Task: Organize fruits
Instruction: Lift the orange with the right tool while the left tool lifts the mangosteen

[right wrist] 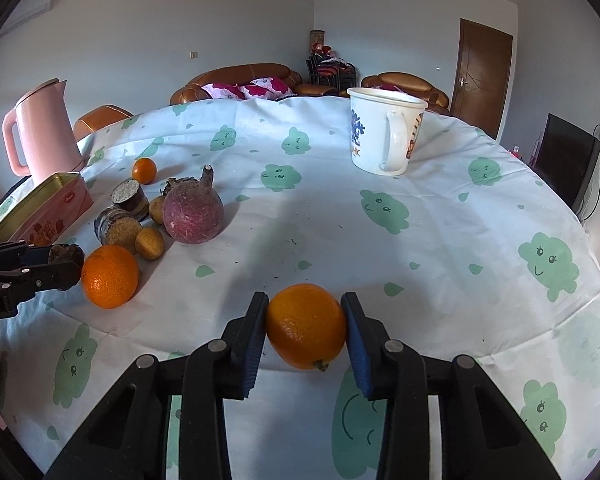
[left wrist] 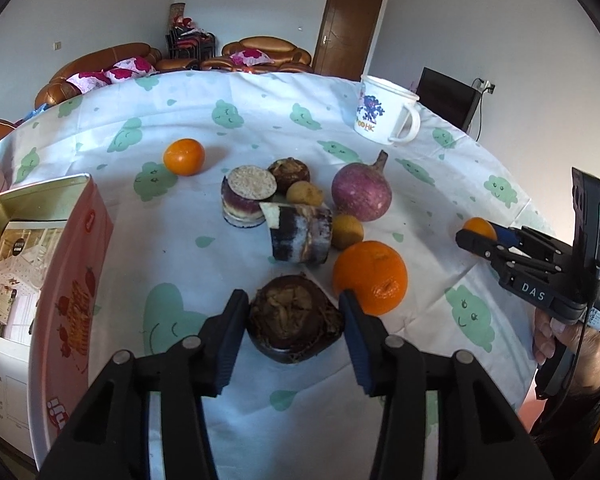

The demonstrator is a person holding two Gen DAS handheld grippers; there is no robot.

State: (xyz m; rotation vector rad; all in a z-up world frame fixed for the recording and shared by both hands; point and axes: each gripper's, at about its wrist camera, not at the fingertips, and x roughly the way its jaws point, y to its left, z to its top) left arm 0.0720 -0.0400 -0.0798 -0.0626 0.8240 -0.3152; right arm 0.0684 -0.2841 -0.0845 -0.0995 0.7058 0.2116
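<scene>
Orange skin fills the gap of my right claw (right wrist: 305,330): both blue pads are pressed against a small orange (right wrist: 306,326) and I am grasping it just above the tablecloth (right wrist: 340,220), on the near right side of the table. My left claw (left wrist: 294,320) is clenched on a dark brown, papery water chestnut (left wrist: 294,320), one pad tight against each side, at the near edge of the pile. Just beyond that chestnut and touching my left claw's right finger sits a bigger orange (left wrist: 370,276). Behind it lie two small tan fruits (left wrist: 346,231), two cut pieces of purple sugarcane (left wrist: 300,236), a second chestnut (left wrist: 289,171) and a round purple radish (left wrist: 362,196). Another small orange (left wrist: 184,156) rests apart at the far left. An open pink tin (left wrist: 72,260) stands left of the pile, and a white mug (left wrist: 386,110) stands far back to the right.
</scene>
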